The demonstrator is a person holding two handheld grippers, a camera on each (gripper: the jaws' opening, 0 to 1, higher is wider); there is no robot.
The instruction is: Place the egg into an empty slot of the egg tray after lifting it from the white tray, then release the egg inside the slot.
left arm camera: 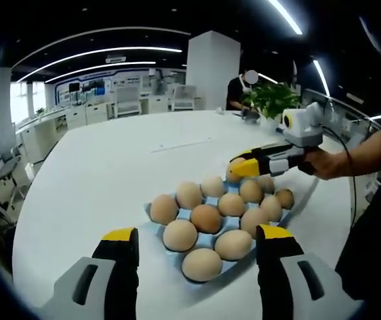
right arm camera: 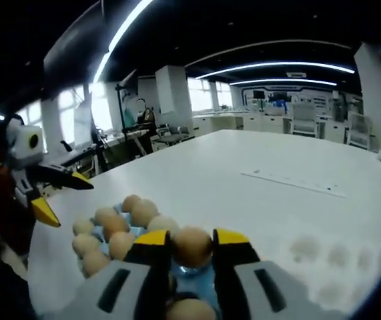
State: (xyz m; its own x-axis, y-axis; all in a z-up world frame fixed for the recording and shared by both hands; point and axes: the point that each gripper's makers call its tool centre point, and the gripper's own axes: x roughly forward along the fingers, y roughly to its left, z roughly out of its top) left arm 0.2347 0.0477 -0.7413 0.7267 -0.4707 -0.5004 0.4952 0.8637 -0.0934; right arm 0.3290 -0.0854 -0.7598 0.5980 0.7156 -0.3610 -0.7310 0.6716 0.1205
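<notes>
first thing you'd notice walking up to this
The blue egg tray packed with brown eggs sits on the big white table. The right gripper is shut on an egg at the tray's far end, while the left gripper waits open at the near end.

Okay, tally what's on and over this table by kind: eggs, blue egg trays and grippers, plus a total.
Eggs: 14
Blue egg tray: 1
Grippers: 2, left gripper open, right gripper shut on one egg
Total: 17
</notes>
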